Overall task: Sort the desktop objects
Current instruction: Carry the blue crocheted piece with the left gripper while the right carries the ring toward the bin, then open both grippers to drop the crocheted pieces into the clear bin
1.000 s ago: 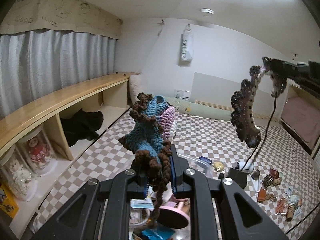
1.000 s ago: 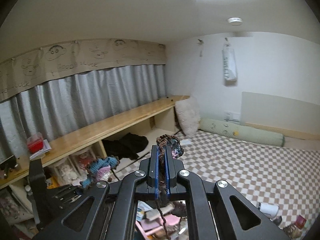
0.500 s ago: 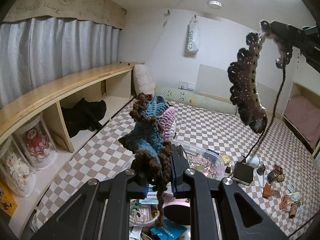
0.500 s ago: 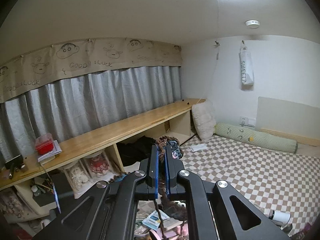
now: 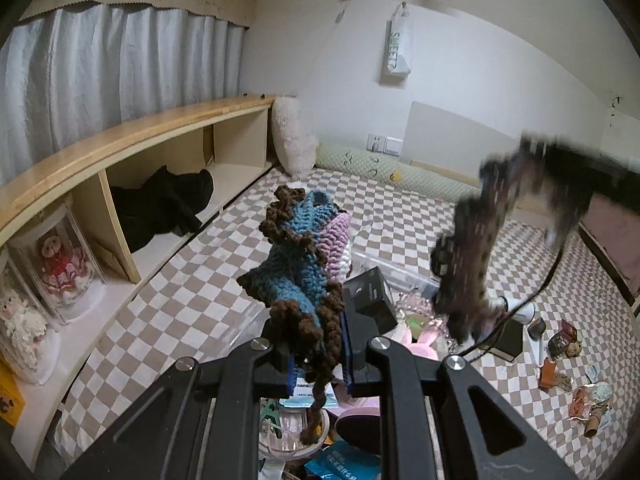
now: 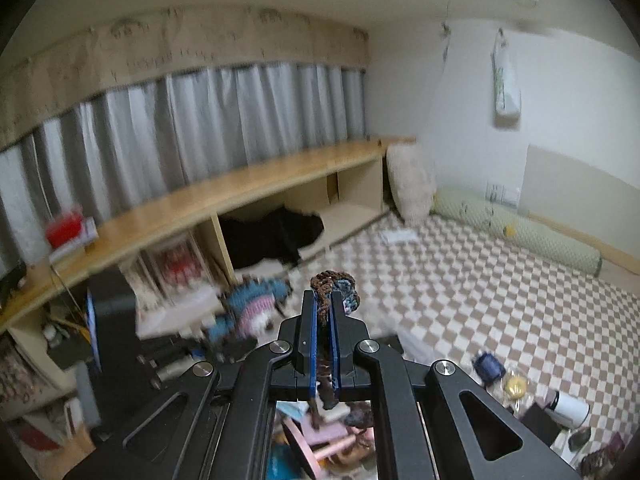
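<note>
I hold the blue, pink and brown crocheted yarn piece clenched upright in my left fingers, centre frame, and the dark brown crocheted lace strip pinched dangling from my right fingers, both lifted clear of the clutter for sorting.

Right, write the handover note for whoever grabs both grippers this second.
Left gripper: shut on the blue, brown and pink crocheted piece, held up in the air.
Right gripper: shut on the dark brown scalloped crochet strip, which hangs blurred below it, its yarn tail trailing down.
Below both: a clutter pile with a pink round stand, a black box and a clear plastic bin on the checked bedspread.
Done: both crochet pieces lifted.
Left: neither is put down yet; small items lie loose at the right.
</note>
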Demonstrator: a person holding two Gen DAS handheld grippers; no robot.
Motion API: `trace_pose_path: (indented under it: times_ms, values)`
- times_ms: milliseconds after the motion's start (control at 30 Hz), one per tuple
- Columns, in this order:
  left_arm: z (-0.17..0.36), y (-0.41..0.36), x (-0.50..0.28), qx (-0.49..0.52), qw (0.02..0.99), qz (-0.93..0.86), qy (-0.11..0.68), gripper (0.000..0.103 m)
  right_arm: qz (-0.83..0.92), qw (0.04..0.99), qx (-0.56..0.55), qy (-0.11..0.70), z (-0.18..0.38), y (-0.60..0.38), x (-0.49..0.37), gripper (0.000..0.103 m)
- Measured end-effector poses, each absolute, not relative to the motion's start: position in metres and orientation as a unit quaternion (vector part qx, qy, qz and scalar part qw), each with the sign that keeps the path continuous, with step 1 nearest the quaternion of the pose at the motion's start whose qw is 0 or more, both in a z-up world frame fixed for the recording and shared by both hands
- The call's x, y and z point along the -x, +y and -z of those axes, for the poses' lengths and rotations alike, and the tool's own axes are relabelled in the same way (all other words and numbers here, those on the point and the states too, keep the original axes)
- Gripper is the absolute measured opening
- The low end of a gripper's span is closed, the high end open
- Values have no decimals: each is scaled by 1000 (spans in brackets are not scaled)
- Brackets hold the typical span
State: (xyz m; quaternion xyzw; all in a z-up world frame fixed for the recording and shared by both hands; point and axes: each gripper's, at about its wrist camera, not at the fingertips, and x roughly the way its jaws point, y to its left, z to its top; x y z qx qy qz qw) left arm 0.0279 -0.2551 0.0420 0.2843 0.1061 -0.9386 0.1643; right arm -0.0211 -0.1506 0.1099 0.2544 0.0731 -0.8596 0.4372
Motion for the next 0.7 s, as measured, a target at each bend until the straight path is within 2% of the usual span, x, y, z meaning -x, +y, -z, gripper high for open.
trace_pose_path:
  times_ms: [367,600,633,700]
  values:
    - [-11,-259,-12,-342,170,918,105,17,825,435,-356,63,-24,-158,43,6]
    - [8,-256,-4,-385,165,903,101,17,806,434,-398,55,5,-162,52,6]
    - [11,-256,-3,-389,166,901,98,17,804,435,-403,53,7,-162,53,6]
    - [14,-255,-2,-393,168,899,96,27,804,430,-407,52,10,-162,55,6]
